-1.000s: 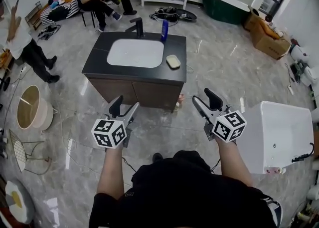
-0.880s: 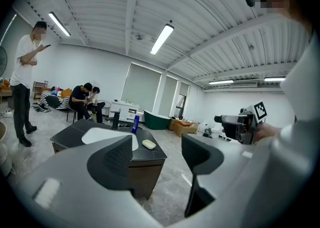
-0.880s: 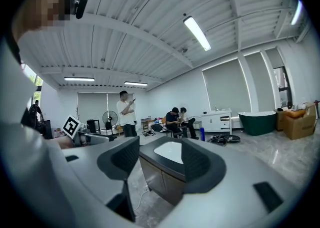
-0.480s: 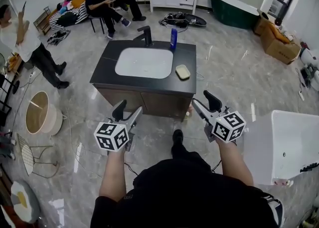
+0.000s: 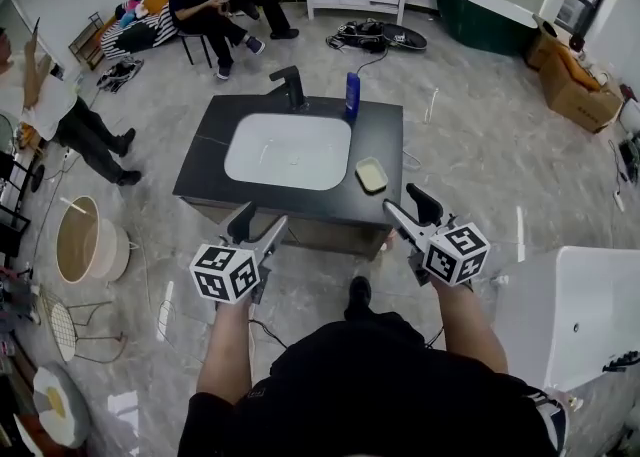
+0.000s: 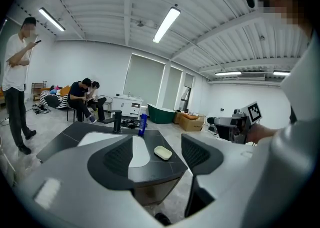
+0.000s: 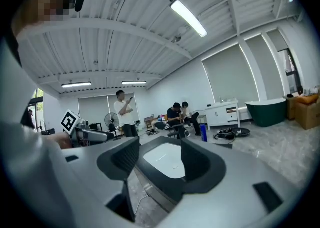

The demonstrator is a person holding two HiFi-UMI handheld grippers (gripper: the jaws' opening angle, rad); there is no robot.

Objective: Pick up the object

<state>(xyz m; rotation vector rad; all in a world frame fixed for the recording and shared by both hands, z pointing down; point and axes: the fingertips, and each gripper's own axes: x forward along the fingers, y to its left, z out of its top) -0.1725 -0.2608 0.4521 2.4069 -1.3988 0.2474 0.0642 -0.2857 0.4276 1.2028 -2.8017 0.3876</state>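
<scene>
the left gripper (image 5: 256, 226) and right gripper (image 5: 409, 208) are held, jaws released and empty, at the near side of a black vanity (image 5: 201, 169) bearing a soap bar (image 5: 372, 175).

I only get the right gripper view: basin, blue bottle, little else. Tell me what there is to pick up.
Observer: A pale yellow soap dish lies on the black counter, right of the basin.
Operator: Give me the left tool's state.
Observer: The left tool is open, nothing between its jaws.
Operator: Say what stands behind the basin.
Observer: A black faucet, with the blue bottle to its right.
</scene>
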